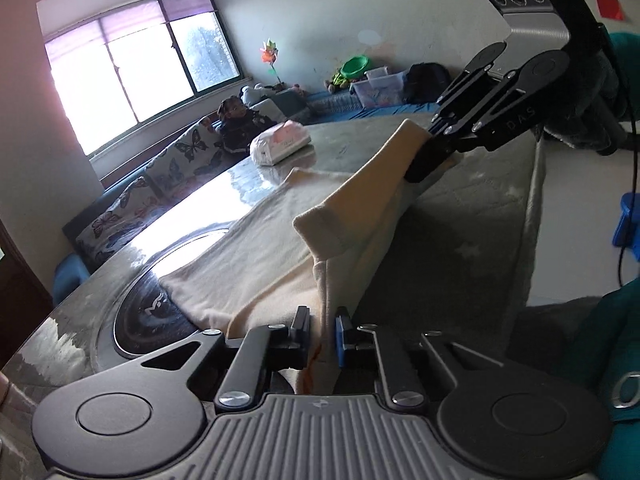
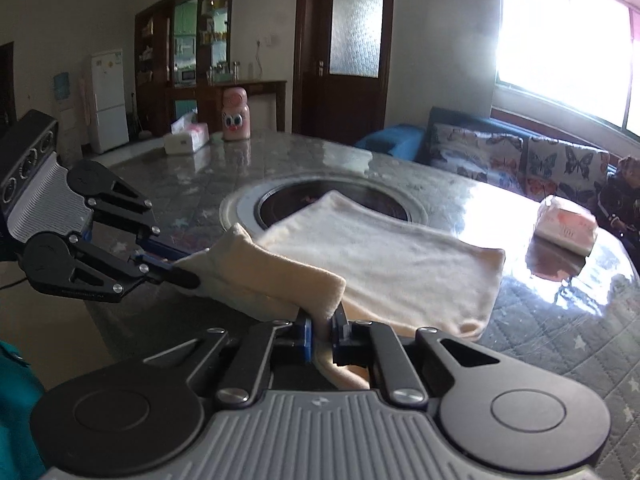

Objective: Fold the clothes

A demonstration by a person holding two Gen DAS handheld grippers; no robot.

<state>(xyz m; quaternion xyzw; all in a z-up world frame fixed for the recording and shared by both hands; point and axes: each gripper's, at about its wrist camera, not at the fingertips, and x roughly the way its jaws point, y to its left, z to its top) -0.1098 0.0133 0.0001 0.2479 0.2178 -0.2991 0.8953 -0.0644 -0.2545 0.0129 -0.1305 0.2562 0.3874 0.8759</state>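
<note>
I am pinching the near edge of a cream garment (image 2: pixel 392 268) in both grippers, each set of jaws narrowed down onto the soft cloth. My left gripper (image 1: pixel 322 334) is clamping a doubled fold of the fleecy fabric between its black and blue pads, and the cloth is rising from there as a taut ridge toward one o'clock. My right gripper (image 2: pixel 320 334) is squeezing another bunched corner of the same edge; in the left wrist view it is showing at two o'clock (image 1: pixel 424 164), its slim black fingers buried in the fabric. In the right wrist view my left gripper is reaching in from nine o'clock (image 2: pixel 188 278), gripping the rolled hem.

The rest of the garment is lying flat and rectangular, spreading toward twelve o'clock across the table (image 2: pixel 560 320), whose glossy clear cover is lying over a quilted grey, star-printed cloth. Its far edge is overlapping a round, dark, metal-rimmed cooktop (image 2: pixel 276 200) set into the tabletop. A soft plastic tissue pack (image 2: pixel 566 228) is sitting at two o'clock, well apart from the cloth. Another tissue pack (image 2: pixel 187 138) and a pink owl-faced bottle (image 2: pixel 236 114) are standing at eleven o'clock.
</note>
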